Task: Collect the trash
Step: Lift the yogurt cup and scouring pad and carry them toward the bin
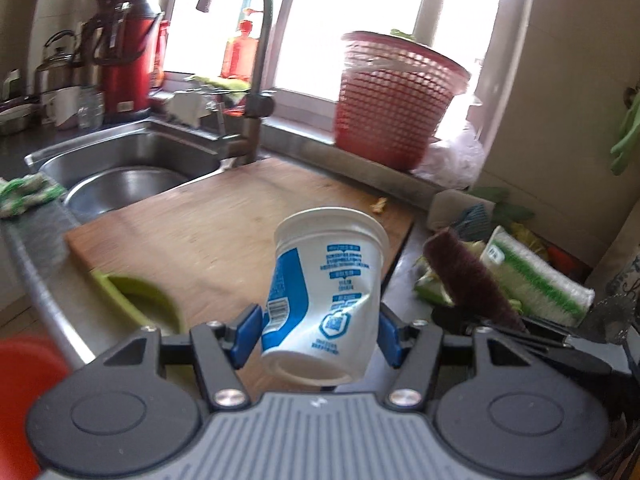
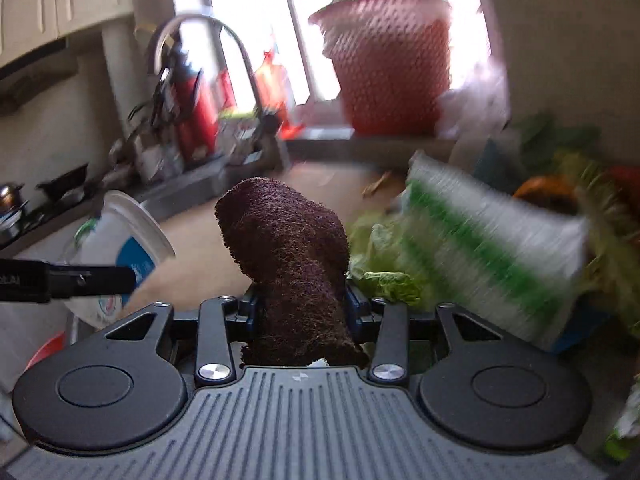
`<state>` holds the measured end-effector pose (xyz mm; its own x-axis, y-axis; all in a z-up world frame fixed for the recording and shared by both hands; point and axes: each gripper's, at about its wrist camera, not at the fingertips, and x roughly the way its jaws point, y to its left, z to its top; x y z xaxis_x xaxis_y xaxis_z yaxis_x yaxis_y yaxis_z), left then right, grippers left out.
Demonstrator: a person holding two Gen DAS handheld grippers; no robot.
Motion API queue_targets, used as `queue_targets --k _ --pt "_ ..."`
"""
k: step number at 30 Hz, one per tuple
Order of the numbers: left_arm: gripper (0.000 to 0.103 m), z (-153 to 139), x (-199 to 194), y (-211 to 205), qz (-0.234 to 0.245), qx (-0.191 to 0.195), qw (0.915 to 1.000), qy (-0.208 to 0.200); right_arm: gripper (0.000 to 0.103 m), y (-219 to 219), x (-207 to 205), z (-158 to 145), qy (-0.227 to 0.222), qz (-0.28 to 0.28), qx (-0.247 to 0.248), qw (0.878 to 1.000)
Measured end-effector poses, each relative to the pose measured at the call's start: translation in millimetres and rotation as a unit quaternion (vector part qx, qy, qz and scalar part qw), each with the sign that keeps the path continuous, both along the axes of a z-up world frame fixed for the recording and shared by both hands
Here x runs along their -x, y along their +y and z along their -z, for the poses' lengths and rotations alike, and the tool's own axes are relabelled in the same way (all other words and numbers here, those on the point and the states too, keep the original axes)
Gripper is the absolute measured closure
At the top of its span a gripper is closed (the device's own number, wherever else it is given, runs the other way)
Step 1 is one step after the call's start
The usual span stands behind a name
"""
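You hold a smooth white plastic cup (image 1: 326, 300), its printed wall dented. Your other gripper carries a dark brown scouring pad (image 2: 286, 264), coarse, fibrous and matt. Below lies a matt wooden cutting board (image 1: 208, 236) with scuffed grain. The sink (image 1: 120, 164) and tap (image 1: 256, 60) are brushed metal. The red basket (image 1: 394, 100) is perforated plastic.

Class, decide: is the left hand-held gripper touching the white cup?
Touching. In the left wrist view, the left hand-held gripper has its blue pads pressed against both sides of the white cup, whose wall is dented, lifted above the cutting board.
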<state>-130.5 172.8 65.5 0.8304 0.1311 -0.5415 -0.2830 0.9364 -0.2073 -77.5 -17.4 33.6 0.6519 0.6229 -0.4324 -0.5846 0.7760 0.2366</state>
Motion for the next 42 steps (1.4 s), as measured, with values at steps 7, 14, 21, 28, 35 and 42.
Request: queue_targets --k 7,14,21,28,35,42 --pt "0.043 2.4 26.9 14.2 -0.027 -0.003 0.9995 0.014 0.005 10.5 9.5 -1.3 -0.001 -0.014 0.024 1.0" --pt "0.043 5.6 49.5 22.2 -0.045 -0.005 0.9988 0.019 0.002 13.2 7.3 -1.6 -0.025 -0.017 0.037 0.999" --pt "0.043 9.4 72.4 28.5 -0.057 -0.004 0.998 0.028 0.028 21.7 2.2 2.6 -0.015 -0.002 0.06 0.998" --pt "0.043 8.0 94.1 43.5 -0.072 -0.008 0.997 0.028 0.059 21.8 16.1 4.0 -0.015 0.018 0.061 0.998" --pt "0.043 5.4 117.8 65.1 -0.085 -0.025 0.9959 0.019 0.063 28.7 31.8 -0.2 -0.031 0.029 0.073 0.996" --pt "0.043 11.1 136.2 100.0 -0.117 -0.023 0.9926 0.026 0.063 57.3 42.0 -21.7 -0.029 -0.004 0.064 0.998"
